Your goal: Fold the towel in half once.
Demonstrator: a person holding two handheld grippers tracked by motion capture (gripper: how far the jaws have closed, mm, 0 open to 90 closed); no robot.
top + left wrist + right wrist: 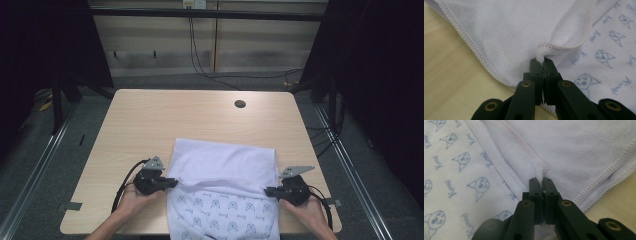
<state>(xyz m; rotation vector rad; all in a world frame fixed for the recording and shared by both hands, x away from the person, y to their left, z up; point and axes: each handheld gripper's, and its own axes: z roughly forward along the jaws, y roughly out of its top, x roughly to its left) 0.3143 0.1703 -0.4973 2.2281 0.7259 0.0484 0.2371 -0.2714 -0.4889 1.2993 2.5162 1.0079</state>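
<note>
Here one white towel (224, 165) with a blue cat print lies on the near half of the one wooden table (150, 120), partly folded. Two grippers face inward: the left gripper (172, 183) and right gripper (267, 190) each pinch a stitched edge, jaws closed tight, hands low beside the cloth.

A light wooden table (150, 120) with a round cable hole (240, 104) fills the frame's middle. Grey floor (35, 165) lies around it, with metal rails (30, 185) at the lower left and right. Black cables (200, 65) hang down the pale panelled wall (260, 45) at top centre; both upper corners are dark.
</note>
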